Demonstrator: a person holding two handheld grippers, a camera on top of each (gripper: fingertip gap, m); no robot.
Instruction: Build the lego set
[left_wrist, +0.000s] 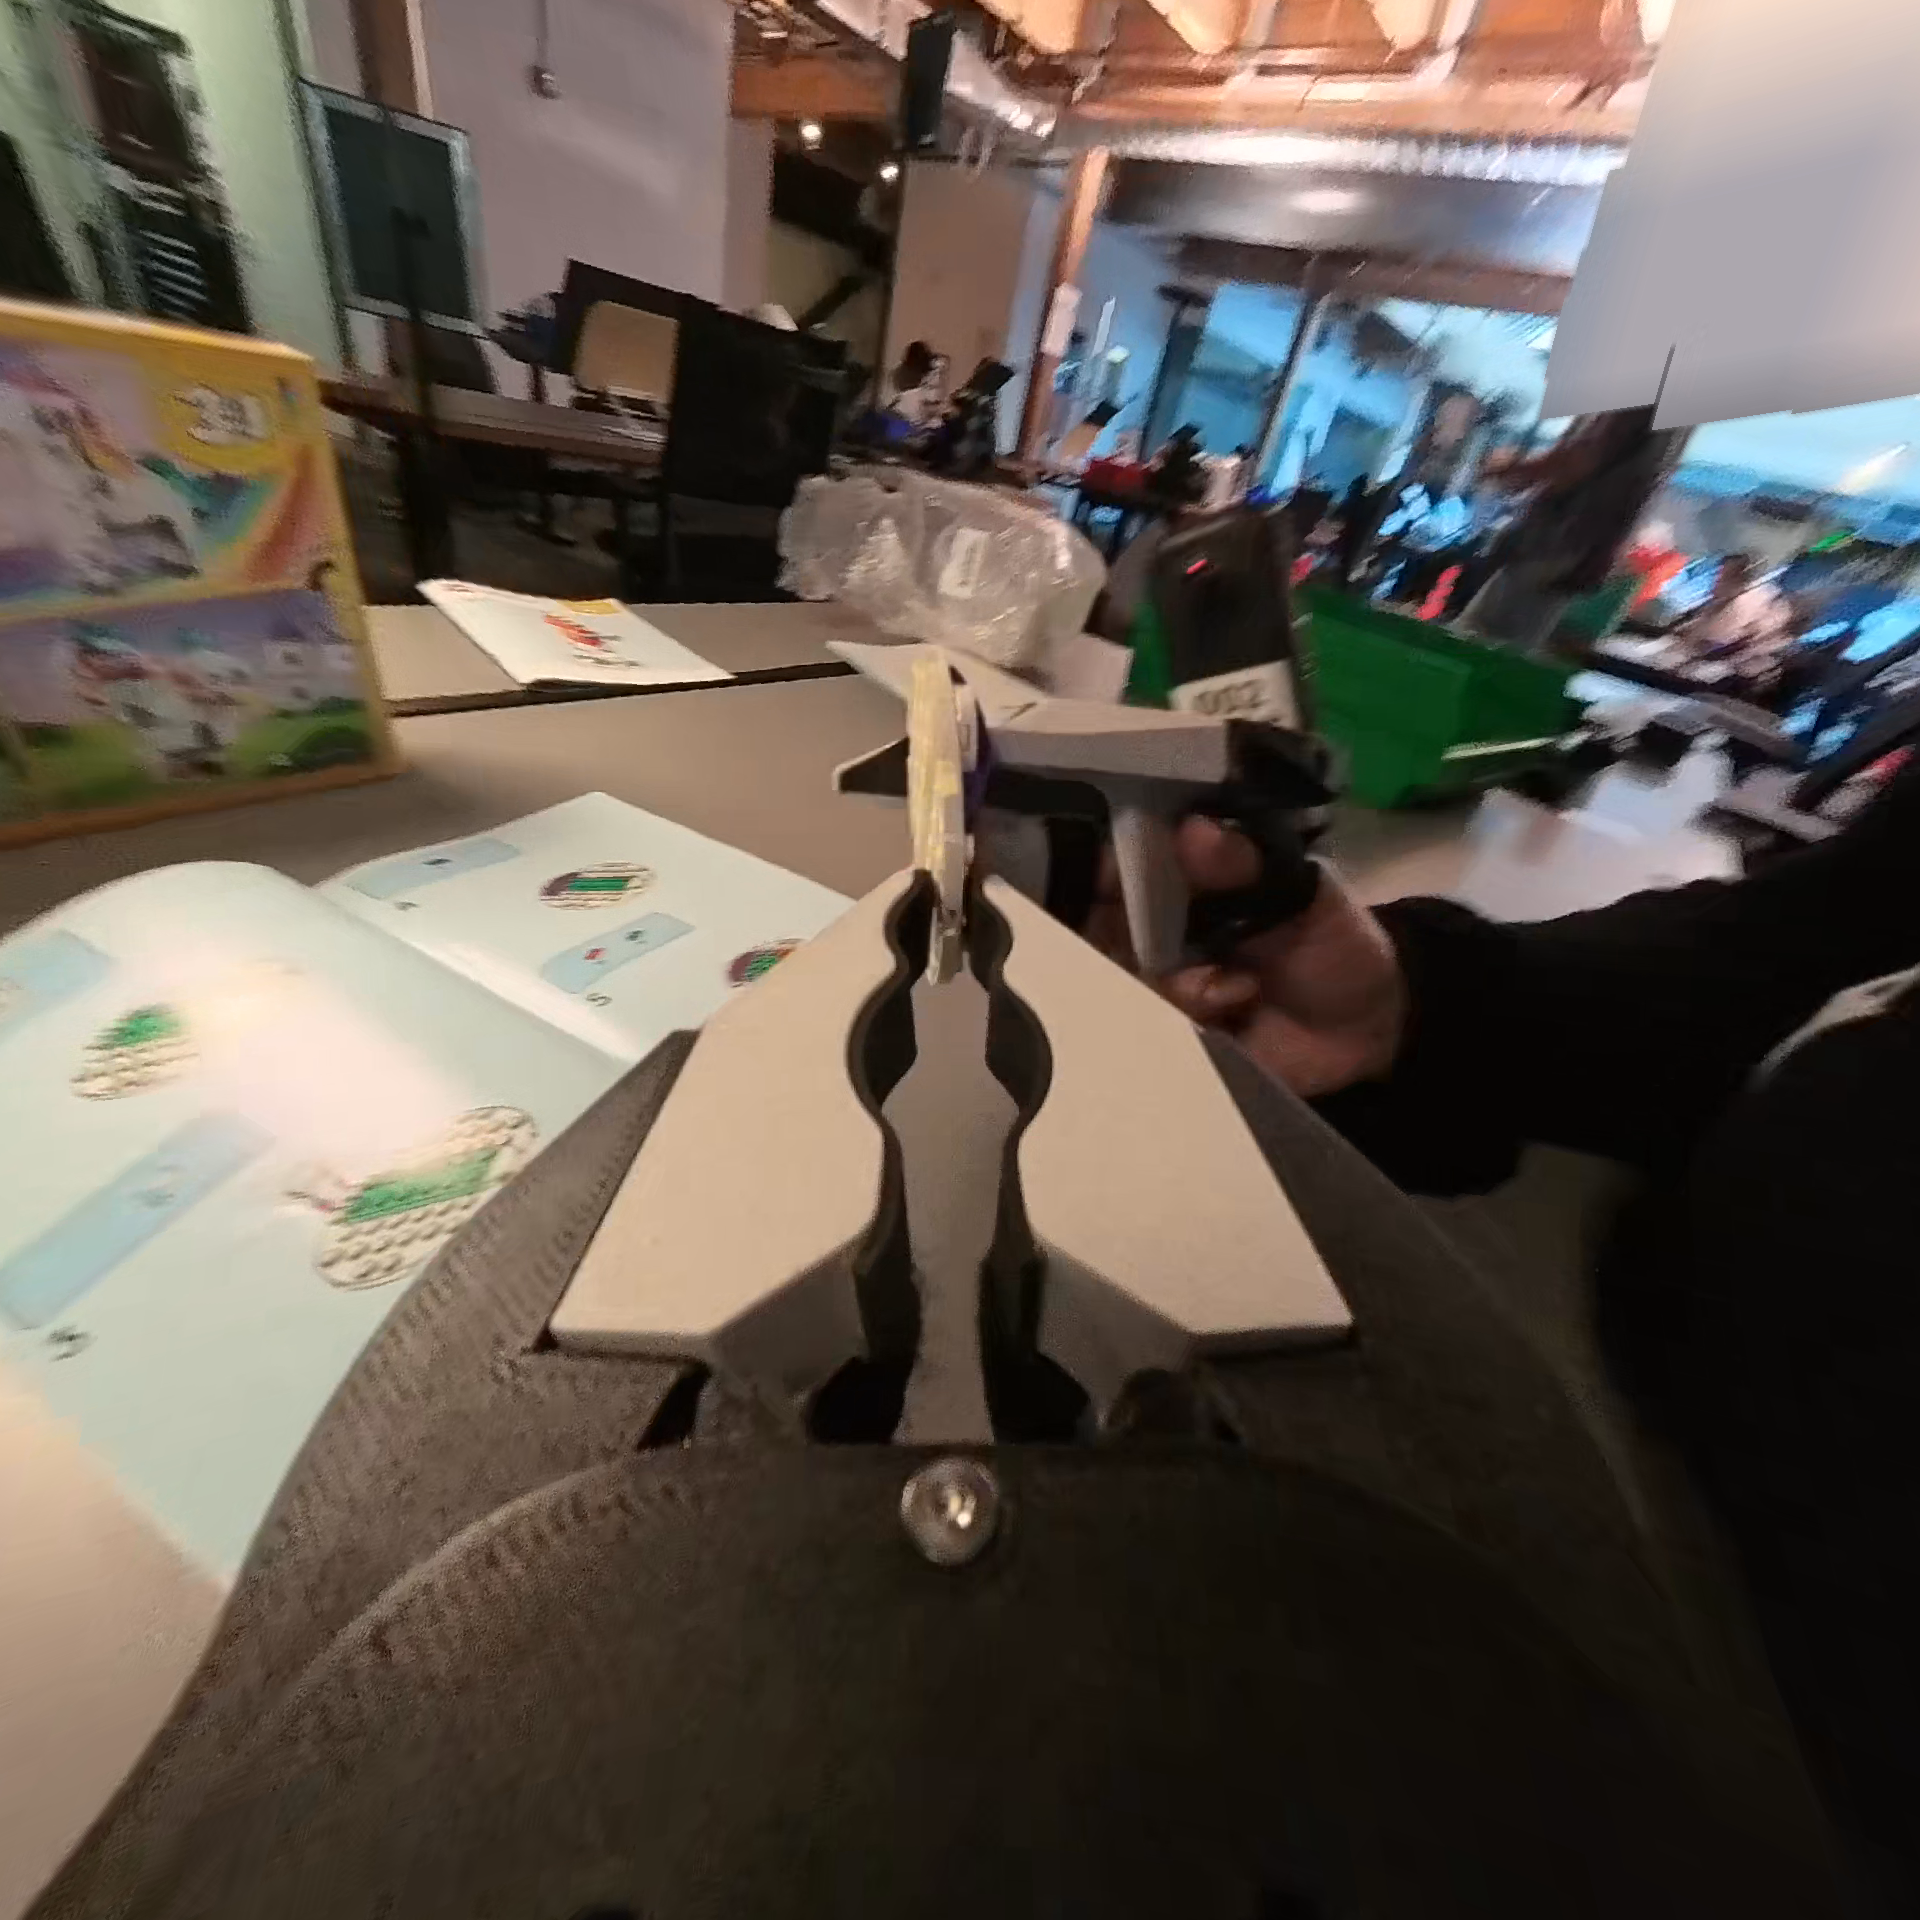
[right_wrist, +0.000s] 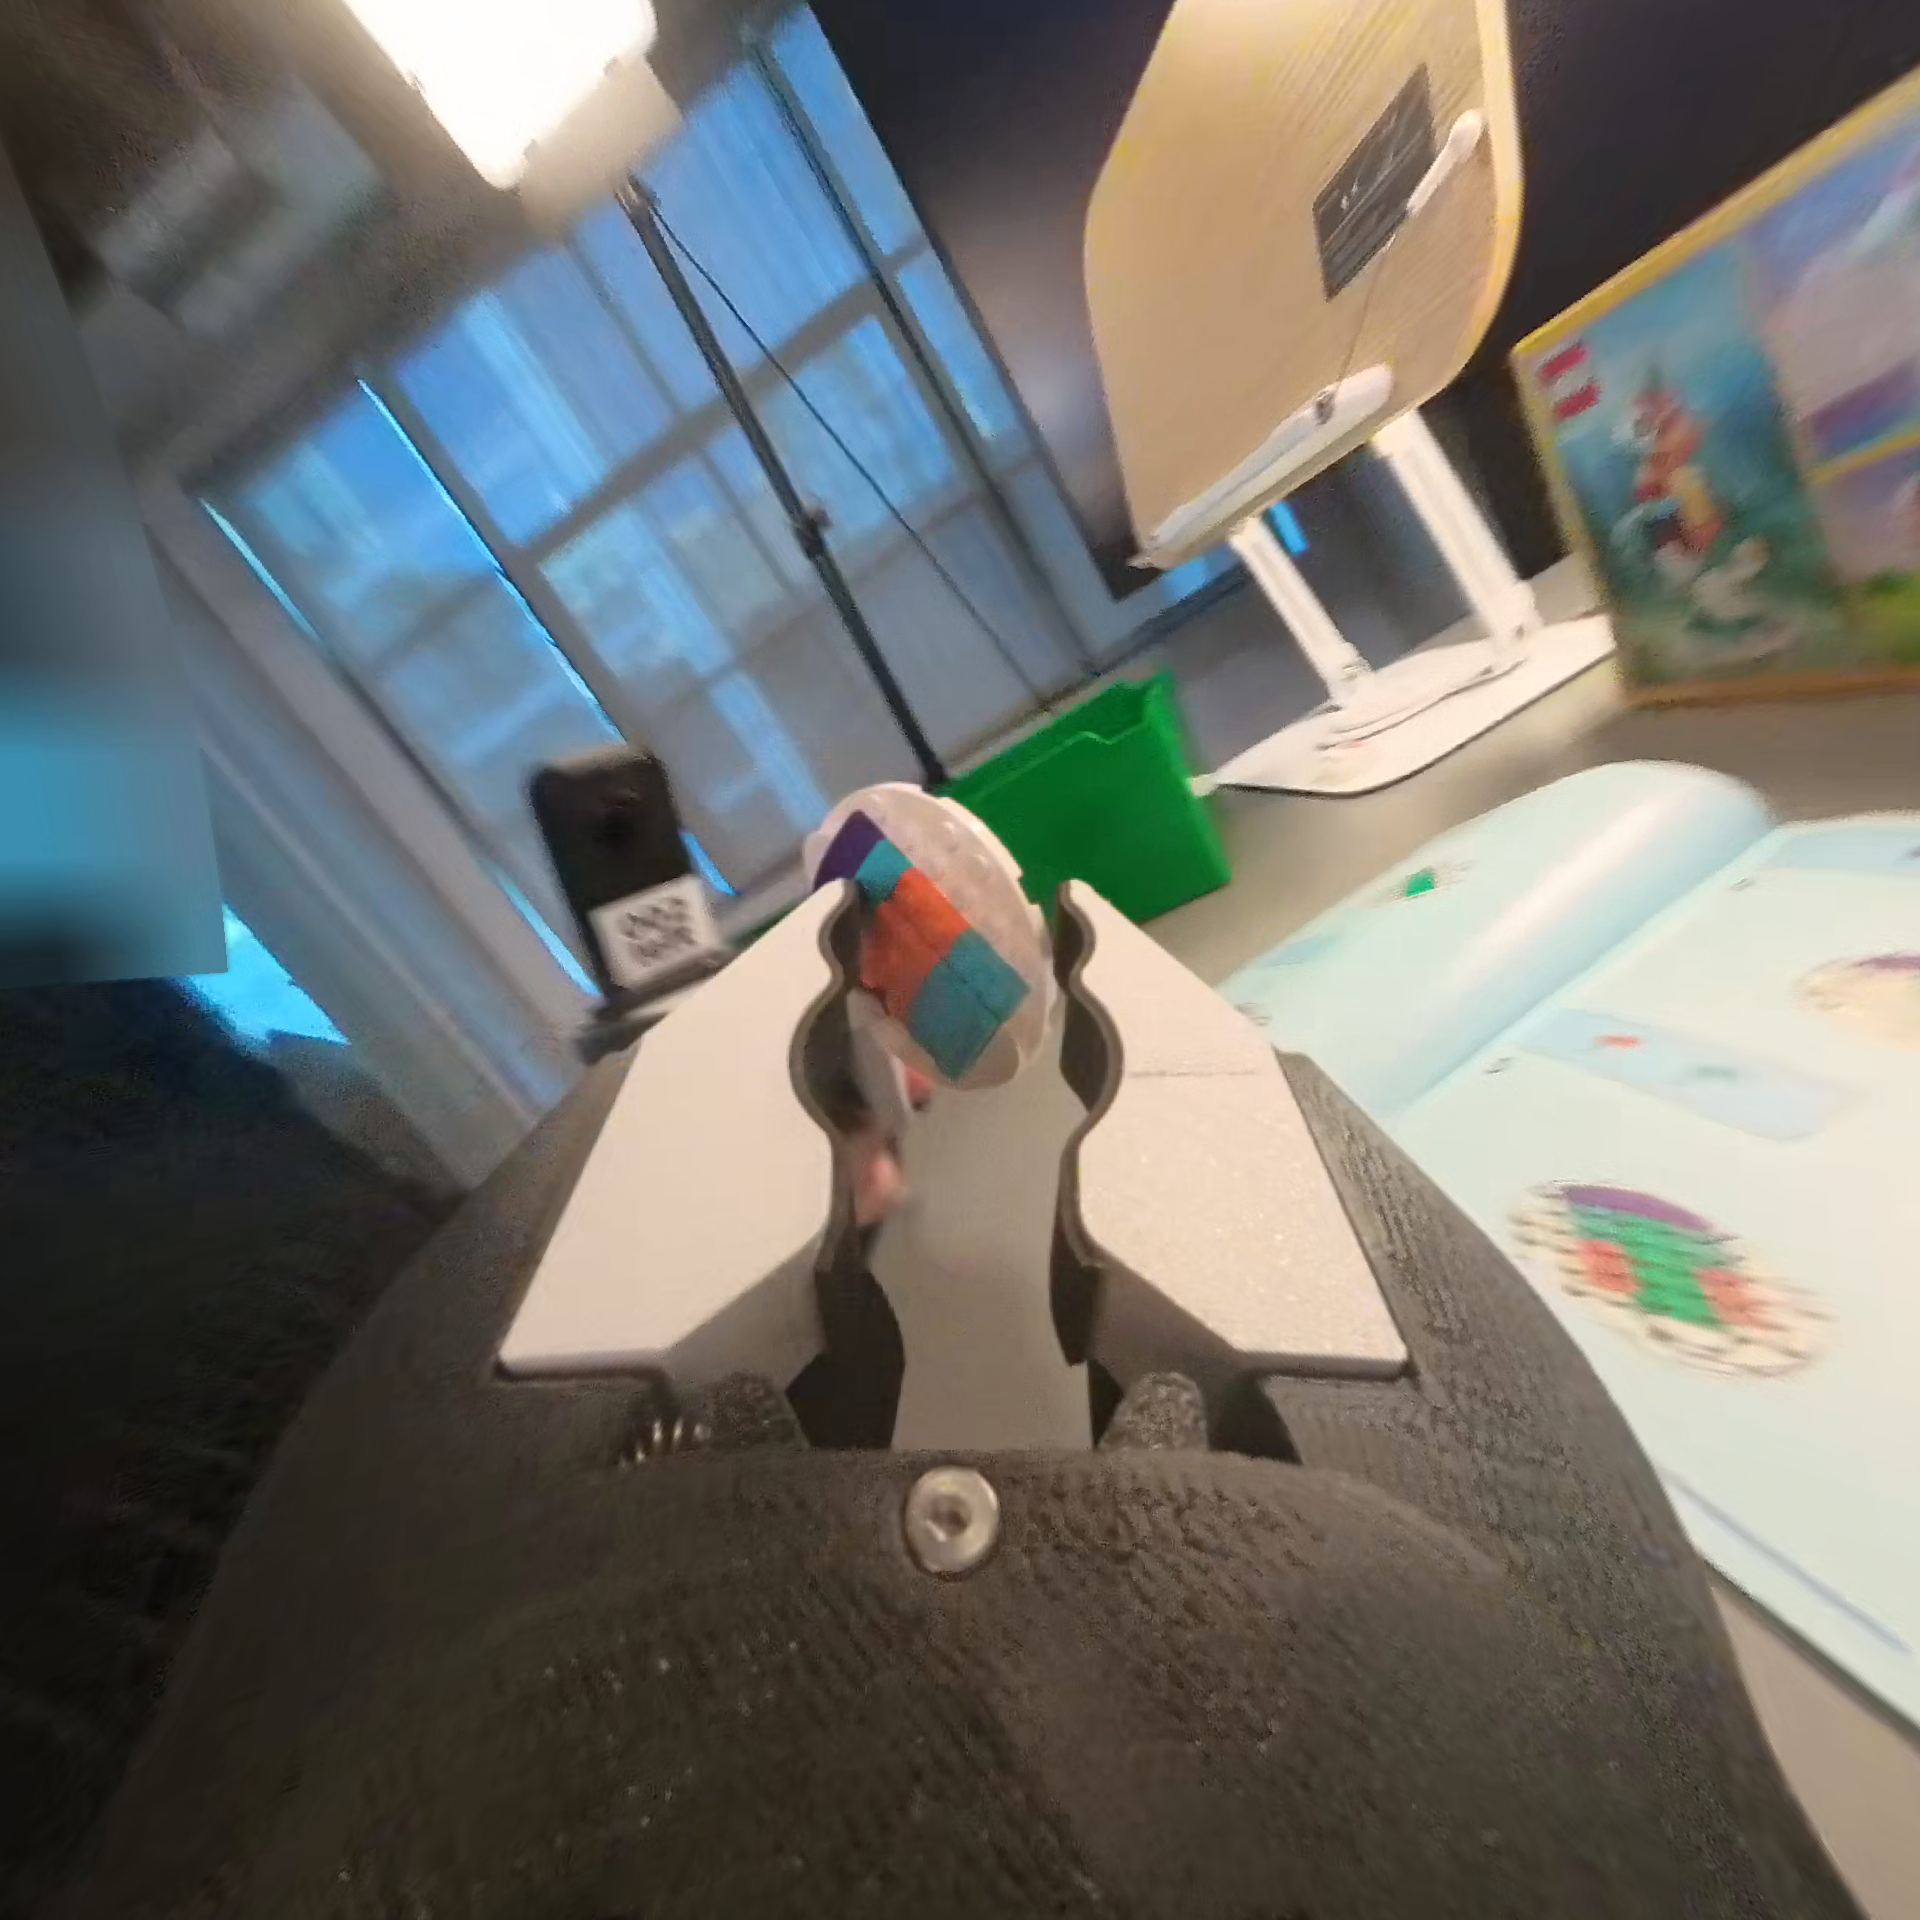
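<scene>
A round clear lego plate (left_wrist: 935, 748) carries purple, teal and orange bricks (right_wrist: 935, 956) on one face. It is held in the air above the table. My left gripper (left_wrist: 945, 904) is shut on the plate's lower rim, and the plate shows edge-on in the left wrist view. My right gripper (left_wrist: 862, 717) comes in from the right, held by a hand (left_wrist: 1299, 987). In the right wrist view its fingers (right_wrist: 956, 899) stand on either side of the plate and touch its edges. A grey finger (right_wrist: 878, 1091) of the left gripper shows below the plate.
An open instruction booklet (left_wrist: 312, 1039) lies on the grey table, also in the right wrist view (right_wrist: 1558, 1039). The lego box (left_wrist: 177, 582) stands at the back left. A green bin (left_wrist: 1434, 686), plastic bags (left_wrist: 935, 561) and a second booklet (left_wrist: 582, 634) sit farther off. Only a small space, under 4 cm, lies between the two pairs of fingers.
</scene>
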